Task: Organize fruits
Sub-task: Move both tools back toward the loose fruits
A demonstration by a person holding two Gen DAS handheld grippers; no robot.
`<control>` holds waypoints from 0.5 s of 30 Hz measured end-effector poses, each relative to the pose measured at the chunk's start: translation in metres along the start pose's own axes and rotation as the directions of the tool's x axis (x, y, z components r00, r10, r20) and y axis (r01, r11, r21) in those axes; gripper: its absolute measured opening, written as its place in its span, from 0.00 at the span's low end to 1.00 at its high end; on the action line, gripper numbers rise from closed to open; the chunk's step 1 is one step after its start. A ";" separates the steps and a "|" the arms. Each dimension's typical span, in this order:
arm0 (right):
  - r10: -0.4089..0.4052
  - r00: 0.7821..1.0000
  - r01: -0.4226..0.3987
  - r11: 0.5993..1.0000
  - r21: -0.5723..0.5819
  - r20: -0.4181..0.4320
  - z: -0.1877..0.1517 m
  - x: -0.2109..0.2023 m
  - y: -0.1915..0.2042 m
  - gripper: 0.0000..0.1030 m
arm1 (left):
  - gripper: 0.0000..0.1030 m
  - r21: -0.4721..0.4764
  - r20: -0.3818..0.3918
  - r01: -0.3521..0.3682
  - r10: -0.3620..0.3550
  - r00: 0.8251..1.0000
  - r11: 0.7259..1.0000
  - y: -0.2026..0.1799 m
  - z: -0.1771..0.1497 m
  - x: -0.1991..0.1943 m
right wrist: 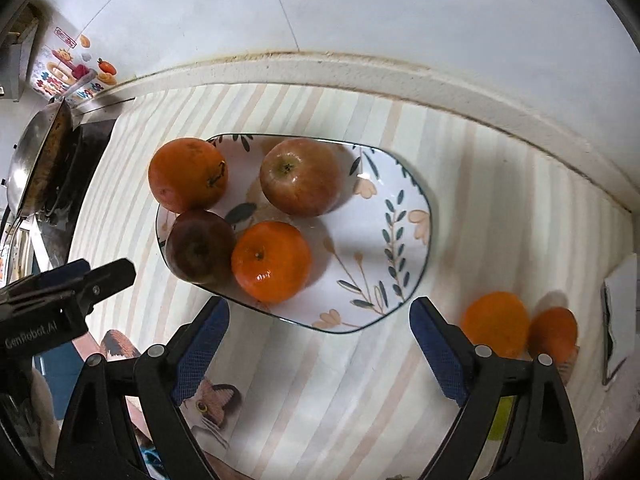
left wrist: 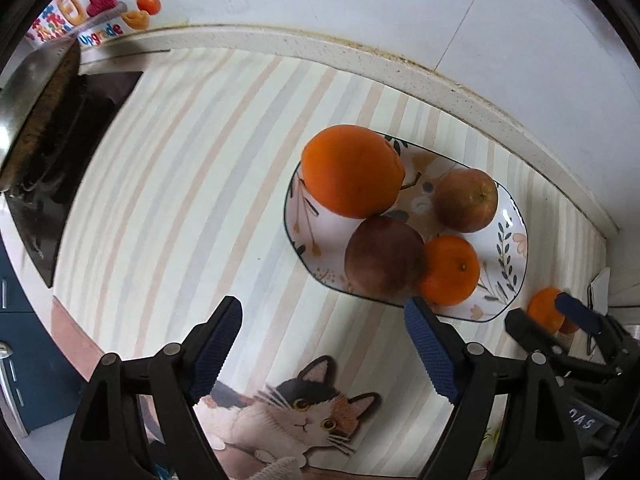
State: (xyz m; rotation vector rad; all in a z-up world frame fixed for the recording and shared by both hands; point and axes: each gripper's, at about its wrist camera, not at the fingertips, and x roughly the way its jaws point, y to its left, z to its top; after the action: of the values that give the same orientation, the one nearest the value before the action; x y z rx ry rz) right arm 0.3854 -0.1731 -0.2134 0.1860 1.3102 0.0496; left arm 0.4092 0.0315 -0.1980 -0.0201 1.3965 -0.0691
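The right wrist view shows two oranges lying off the plate in its lower right, a paler orange (right wrist: 495, 322) and a darker orange (right wrist: 554, 332) just beside it, with a white card (right wrist: 622, 316) at the right edge; the left wrist view catches only one of these fruits, partly hidden behind the other tool's fingers, but shows more of the cat picture (left wrist: 308, 412) printed on the mat at the bottom centre. The striped mat (right wrist: 480, 208) covers a counter whose pale speckled edge (right wrist: 360, 68) meets a white tiled wall; a metal pan (right wrist: 36, 168) sits on a dark stove at the left, under bright stickers in the upper left. The floral plate (right wrist: 384, 216) in mid-frame holds four fruits close together: a large orange (right wrist: 188, 174), a red-green apple (right wrist: 300, 176), a dark brownish apple (right wrist: 198, 246) and a glossy small orange (right wrist: 271, 261). The left gripper (left wrist: 324, 340) stands wide apart with nothing between its blue pads, below the plate's near rim. The right gripper (right wrist: 320, 344) is likewise spread and empty over the mat.
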 end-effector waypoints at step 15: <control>0.003 0.990 0.002 0.999 -0.037 0.143 -0.038 -0.080 0.025 0.91 | 0.80 0.005 0.184 -0.015 0.014 0.983 1.000 -0.005 -0.048 -0.072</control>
State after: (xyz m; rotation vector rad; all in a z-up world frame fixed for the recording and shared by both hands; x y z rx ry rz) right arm 0.3293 -0.1556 -0.1419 0.1552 1.1653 0.0597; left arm 0.3488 0.0327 -0.1350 -0.0106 1.2117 -0.0580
